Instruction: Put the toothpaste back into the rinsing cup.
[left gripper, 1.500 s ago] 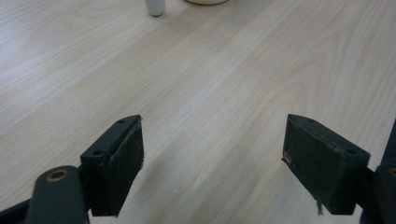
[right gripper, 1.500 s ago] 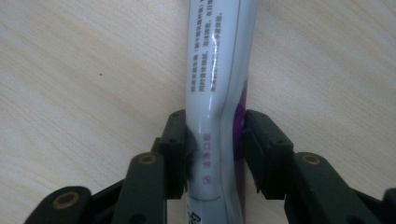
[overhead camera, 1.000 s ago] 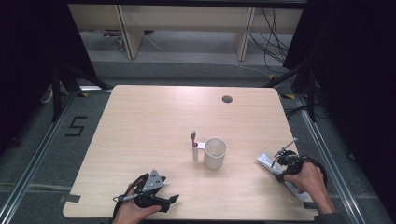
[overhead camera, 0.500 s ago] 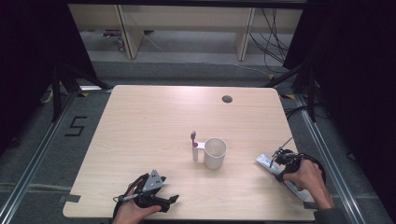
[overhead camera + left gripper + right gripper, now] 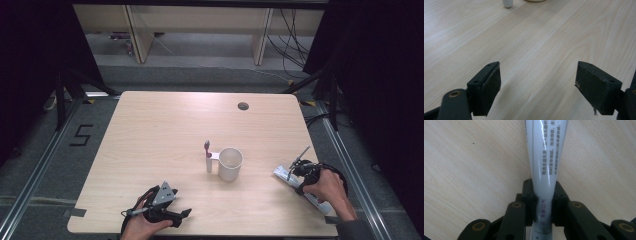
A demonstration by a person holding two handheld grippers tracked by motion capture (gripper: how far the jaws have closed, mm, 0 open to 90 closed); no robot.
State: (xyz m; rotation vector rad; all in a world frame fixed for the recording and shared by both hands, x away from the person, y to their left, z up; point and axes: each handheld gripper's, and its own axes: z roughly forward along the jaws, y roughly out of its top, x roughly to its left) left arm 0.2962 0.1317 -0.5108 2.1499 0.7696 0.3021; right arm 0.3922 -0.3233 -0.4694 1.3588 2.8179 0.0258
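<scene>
Standing mug (image 5: 230, 163), contents unclear; toothpaste tube (image 5: 541, 162) in R gripper (image 5: 541, 206).

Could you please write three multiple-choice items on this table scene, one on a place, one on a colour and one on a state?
1. Where does the white tube lie?
A. inside the mug
B. near the table's right edge
C. by the dark round hole at the far side

2. What colour is the mug?
A. white
B. red
C. black

3. How does the left gripper stand?
A. shut on the toothbrush
B. shut on nothing
C. open over bare wood

Answers:
1 B: the high view shows the tube on the table at the right edge, under the right gripper.
2 A: the mug is white in the high view, beside the upright toothbrush.
3 C: the left gripper view shows its jaws wide apart with only table between them.
</scene>
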